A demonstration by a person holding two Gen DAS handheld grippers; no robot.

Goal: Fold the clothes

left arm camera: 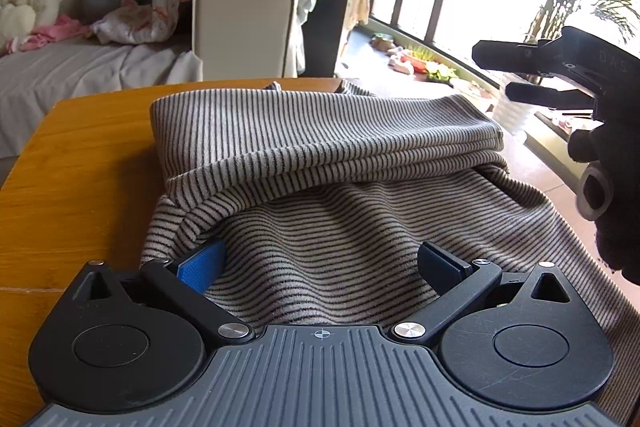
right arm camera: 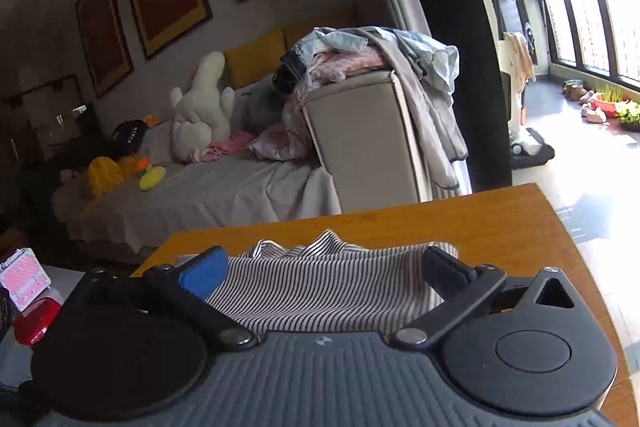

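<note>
Lying on the wooden desk [left arm camera: 80,163], striped garment [left arm camera: 320,155] was part-folded, fold's long axis crosswise | left tool [left arm camera: 320,263] wide open (nothing gripped) over cloth | right tool [right arm camera: 324,267] likewise open, empty.

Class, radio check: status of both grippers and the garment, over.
Left gripper open, low over striped garment. Right gripper open, holding nothing. Garment part-folded on wooden table. Nothing in the way.

Faint embossed letters "DAS" show on the right hand-held gripper [left arm camera: 516,73].
</note>
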